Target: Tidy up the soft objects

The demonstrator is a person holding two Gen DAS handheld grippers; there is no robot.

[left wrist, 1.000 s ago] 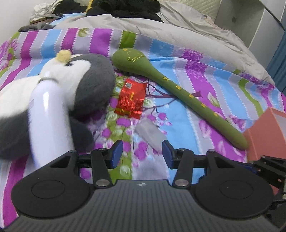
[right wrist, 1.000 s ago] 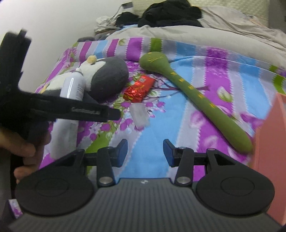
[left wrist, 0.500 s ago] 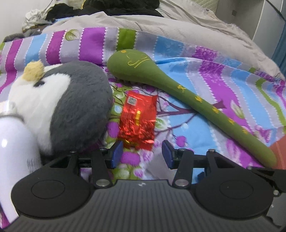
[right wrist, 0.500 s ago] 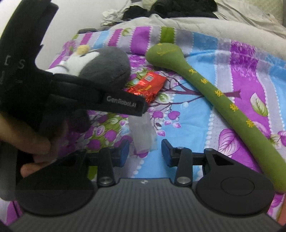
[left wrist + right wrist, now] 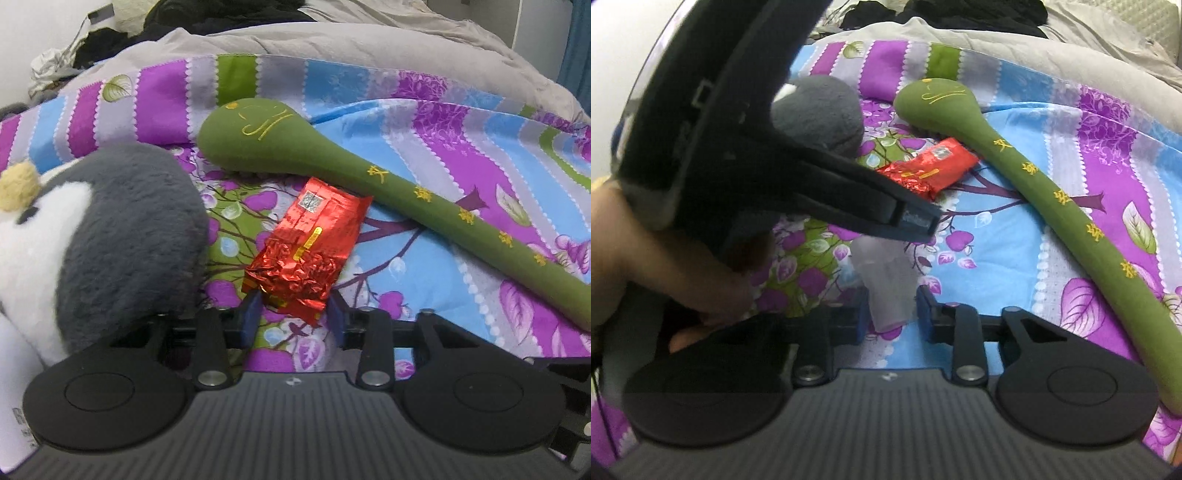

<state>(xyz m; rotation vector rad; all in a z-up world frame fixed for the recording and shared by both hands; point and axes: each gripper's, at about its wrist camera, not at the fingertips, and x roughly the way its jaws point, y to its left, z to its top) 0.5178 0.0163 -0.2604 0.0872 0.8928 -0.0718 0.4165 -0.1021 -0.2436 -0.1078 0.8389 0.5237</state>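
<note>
Nearest to us, in the left wrist view, our left tongs (image 5: 293, 314) stand spread apart just above the bedspread (image 5: 406, 273), and the crumpled near end of a red foil packet (image 5: 308, 251) lies between the two blue pads, which do not press on it. The packet lies flat on the flowered cloth and points away from us toward the green plush.

In the right wrist view, our right tongs (image 5: 891, 312) are likewise released, with a small translucent plastic piece (image 5: 884, 288) lying between the pads; we cannot tell whether either pad touches it. To the left of that view, the left hand (image 5: 665, 266) grips the black handle of the left tool, whose arm crosses over the bedspread above the plastic piece.

Just left of the red packet sits a plush penguin (image 5: 110, 236), grey on the back and white on the face, with a pale yellow tuft on top. Its grey side is close to the packet, and its lower edge is hidden behind the left tongs. A white bottle (image 5: 14, 387) shows at the bottom left edge, against the penguin.

Beyond the packet lies a long green plush (image 5: 369, 177) with yellow embroidery, its rounded head toward the back of the bed and its narrow tail running out to the right. The far corner of the packet seems to touch its neck.

Farther back, a grey duvet (image 5: 369, 48) is bunched across the bed, with dark clothes (image 5: 207, 18) heaped behind it.
</note>
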